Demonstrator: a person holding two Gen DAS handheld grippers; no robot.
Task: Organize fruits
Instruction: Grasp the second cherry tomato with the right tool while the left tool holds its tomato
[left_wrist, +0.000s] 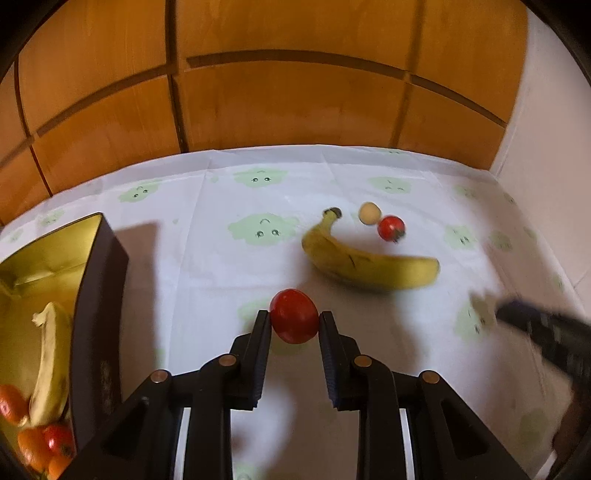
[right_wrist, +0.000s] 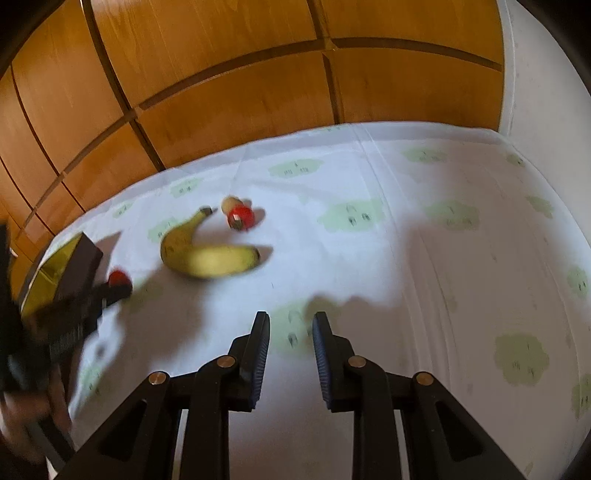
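I keep the left hand-held gripper (left_wrist: 294, 322) clamped on a tomato (left_wrist: 294, 315) above the worktop (left_wrist: 207, 258), bound for the box (left_wrist: 99, 295); the right hand-held gripper (right_wrist: 291, 325) hangs narrow, empty.

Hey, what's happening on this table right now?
A person is sorting fruit into a gold-lined box, which already holds a banana, oranges and a red fruit. The left tool is shut on a red tomato. The right tool holds nothing. A banana, a small tomato and a pale round fruit lie on the tablecloth.
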